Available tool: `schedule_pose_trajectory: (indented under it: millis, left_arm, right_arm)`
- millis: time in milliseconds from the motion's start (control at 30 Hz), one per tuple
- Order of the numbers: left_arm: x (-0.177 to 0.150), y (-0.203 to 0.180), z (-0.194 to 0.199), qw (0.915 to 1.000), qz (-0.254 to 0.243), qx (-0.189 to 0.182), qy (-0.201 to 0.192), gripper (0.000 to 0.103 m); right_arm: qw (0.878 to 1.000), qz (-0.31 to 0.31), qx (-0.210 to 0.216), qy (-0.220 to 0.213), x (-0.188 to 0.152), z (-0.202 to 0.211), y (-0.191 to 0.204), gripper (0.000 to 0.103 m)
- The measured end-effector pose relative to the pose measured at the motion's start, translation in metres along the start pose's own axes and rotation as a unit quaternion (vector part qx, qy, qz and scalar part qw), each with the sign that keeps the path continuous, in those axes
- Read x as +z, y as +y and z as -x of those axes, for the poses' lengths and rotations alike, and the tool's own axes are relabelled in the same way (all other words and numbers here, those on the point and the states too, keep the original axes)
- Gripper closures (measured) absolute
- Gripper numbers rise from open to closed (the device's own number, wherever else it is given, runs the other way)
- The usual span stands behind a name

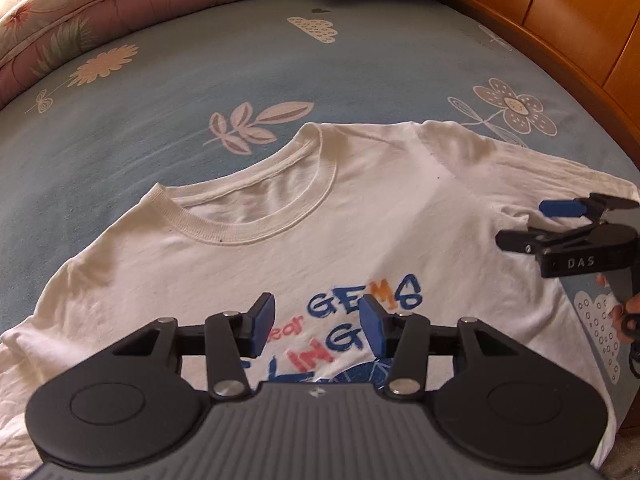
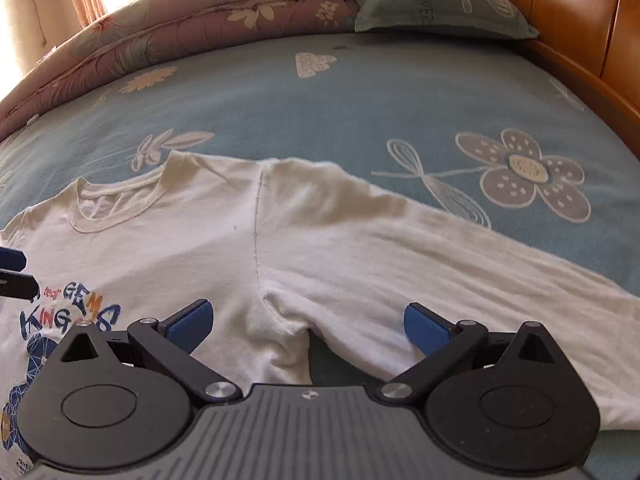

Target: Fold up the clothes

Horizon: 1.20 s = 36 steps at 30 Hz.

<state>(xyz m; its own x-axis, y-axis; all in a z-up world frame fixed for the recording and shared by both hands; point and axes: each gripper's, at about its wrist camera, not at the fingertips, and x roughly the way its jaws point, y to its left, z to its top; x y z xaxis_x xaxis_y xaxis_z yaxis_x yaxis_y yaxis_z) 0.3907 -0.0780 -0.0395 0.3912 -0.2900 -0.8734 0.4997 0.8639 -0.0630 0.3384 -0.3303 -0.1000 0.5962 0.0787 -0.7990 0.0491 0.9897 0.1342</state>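
1. Lying flat, print side up, on blue floral bedsheet (image 1: 168, 92): one white long-sleeved T-shirt (image 1: 360, 216), spread ahead of and beneath both tongs.
2. Left gripper (image 1: 318, 322): partly spread, holding nothing, above chest print (image 1: 360, 312).
3. Right gripper (image 2: 306, 320): wide apart, holding nothing, straddling armpit; sleeve (image 2: 460, 252) running off to its right.
4. Risk: catching bedsheet together with cloth, dragging shirt askew; thin single-layer pinch slipping.
5. Count: shirts 1, grippers 2, pillow (image 2: 436, 4) 1, rolled quilt (image 2: 168, 28) 1.
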Motion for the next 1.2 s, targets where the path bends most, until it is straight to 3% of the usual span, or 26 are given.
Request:
schedule_pose_trajectory:
  millis: [100,267,333,533,667,767,833,967,1100,1200]
  left_arm:
    - [0.024,-0.019,-0.009,0.9994,-0.029,-0.016,0.008,0.055]
    - [0.074,-0.057,-0.029,0.995,-0.081,-0.057,-0.014,0.055]
    - [0.088,-0.074,-0.043,0.9929,-0.096,-0.067,-0.019,0.055]
    - [0.121,-0.12,-0.093,0.988,-0.12,-0.093,-0.03,0.055]
    - [0.128,-0.129,-0.13,0.99,-0.113,-0.083,-0.01,0.054]
    - [0.14,-0.128,-0.139,0.9919,-0.1,-0.072,-0.03,0.054]
    - [0.146,-0.125,-0.136,0.9935,-0.081,-0.075,-0.028,0.055]
    - [0.136,-0.122,-0.107,0.9918,-0.09,-0.075,-0.05,0.054]
    - [0.119,-0.113,-0.112,0.9935,-0.082,-0.076,-0.023,0.048]
    - [0.119,-0.108,-0.128,0.9922,-0.096,-0.072,-0.033,0.049]
  right_arm:
    - [1.0,0.005,-0.009,-0.008,-0.012,0.019,-0.014,0.0]
    - [0.999,0.003,-0.035,-0.031,-0.025,0.047,-0.042,0.0]
    - [0.997,-0.009,-0.065,-0.041,-0.023,0.049,-0.061,0.0]
    - [0.993,-0.049,-0.098,-0.037,-0.044,0.046,-0.106,0.0]
    - [0.993,-0.031,-0.104,-0.043,-0.054,0.046,-0.109,0.0]
    - [0.993,-0.025,-0.107,-0.051,-0.058,0.046,-0.107,0.0]
    - [0.992,-0.026,-0.108,-0.054,-0.059,0.045,-0.107,0.0]
    - [0.992,-0.027,-0.108,-0.053,-0.058,0.045,-0.107,0.0]
    - [0.992,-0.028,-0.111,-0.054,-0.059,0.045,-0.107,0.0]
    - [0.992,-0.026,-0.114,-0.057,-0.06,0.044,-0.105,0.0]
